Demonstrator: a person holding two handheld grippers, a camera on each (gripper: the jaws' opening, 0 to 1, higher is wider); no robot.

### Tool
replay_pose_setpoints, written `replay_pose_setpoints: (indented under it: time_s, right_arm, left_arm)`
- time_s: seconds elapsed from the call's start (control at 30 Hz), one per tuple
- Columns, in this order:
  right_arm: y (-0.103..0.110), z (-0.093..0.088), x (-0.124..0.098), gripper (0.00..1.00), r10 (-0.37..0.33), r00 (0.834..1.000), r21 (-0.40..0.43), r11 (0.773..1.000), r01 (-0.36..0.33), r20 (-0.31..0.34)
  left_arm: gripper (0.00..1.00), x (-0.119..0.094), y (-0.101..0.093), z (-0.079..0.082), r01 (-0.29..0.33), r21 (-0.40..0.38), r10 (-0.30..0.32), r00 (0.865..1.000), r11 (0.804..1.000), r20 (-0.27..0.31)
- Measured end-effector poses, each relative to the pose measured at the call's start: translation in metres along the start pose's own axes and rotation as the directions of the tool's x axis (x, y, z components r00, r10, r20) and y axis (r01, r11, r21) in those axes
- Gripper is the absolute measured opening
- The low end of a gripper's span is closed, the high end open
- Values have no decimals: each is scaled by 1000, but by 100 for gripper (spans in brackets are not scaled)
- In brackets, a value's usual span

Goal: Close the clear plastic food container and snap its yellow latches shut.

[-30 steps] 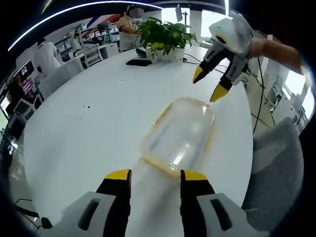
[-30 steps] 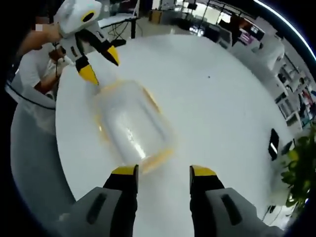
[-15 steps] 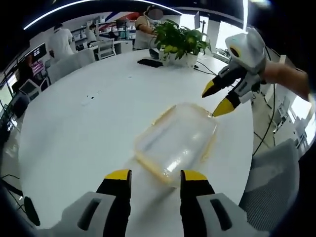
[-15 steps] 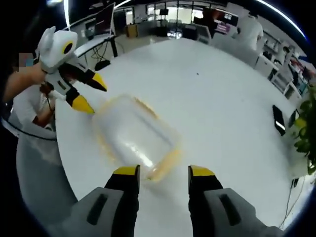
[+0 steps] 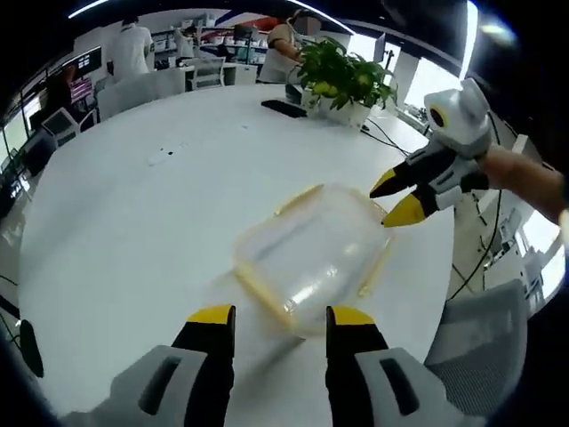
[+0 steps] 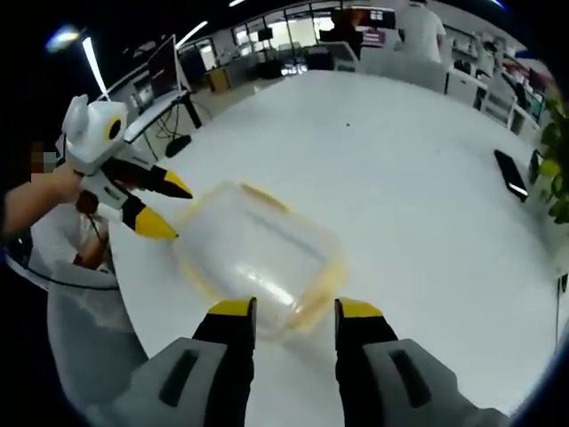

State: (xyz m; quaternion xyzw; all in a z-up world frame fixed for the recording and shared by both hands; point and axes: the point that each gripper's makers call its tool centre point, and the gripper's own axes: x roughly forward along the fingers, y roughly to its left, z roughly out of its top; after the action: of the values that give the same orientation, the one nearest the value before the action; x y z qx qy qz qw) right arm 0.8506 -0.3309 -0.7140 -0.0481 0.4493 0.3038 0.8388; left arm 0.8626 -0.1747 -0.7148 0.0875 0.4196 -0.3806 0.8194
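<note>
The left gripper point(image 5: 279, 320), a white tool with black jaws tipped in yellow, is released, its jaws parted and empty just short of the near end of the clear rectangular plastic food container with yellow rim and latches point(image 5: 308, 253). The right gripper point(image 6: 287, 313), of the same build, is likewise released and holds nothing, standing at the opposite end of the container point(image 6: 256, 255). In the left gripper view the right gripper point(image 5: 397, 197) comes in from the far side, its yellow tips apart at the container's far corner; in the right gripper view the left gripper point(image 6: 165, 209) mirrors this. The container lies flat on the round white table point(image 5: 142, 213), near the edge by a grey chair point(image 5: 480, 329), its lid seemingly seated on the base. Judgement: the two tools bracket the short ends so each can press a latch while the other steadies the box. Whether any latch is already snapped cannot be told.
</note>
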Motion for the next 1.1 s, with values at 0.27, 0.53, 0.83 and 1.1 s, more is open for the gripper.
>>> replay_pose_setpoints:
  time_s: [0.27, 0.53, 0.83, 1.1]
  right_arm:
    - [2, 0, 3, 33, 13, 1000, 17, 1000, -12, -6]
    - [2, 1, 4, 34, 15, 999, 22, 1000, -15, -29]
    - [2, 0, 6, 34, 8, 999, 34, 999, -7, -40]
    - [2, 2, 8, 31, 15, 999, 65, 998, -12, -47]
  left_arm:
    - [34, 6, -6, 1, 47, -52, -48, 999, 997, -11]
    - [37, 11, -12, 4, 65, -70, -66, 998, 995, -16]
    - [37, 13, -13, 4, 56, -70, -57, 998, 996, -5]
    - [34, 14, -15, 5, 37, -92, -39, 999, 995, -26]
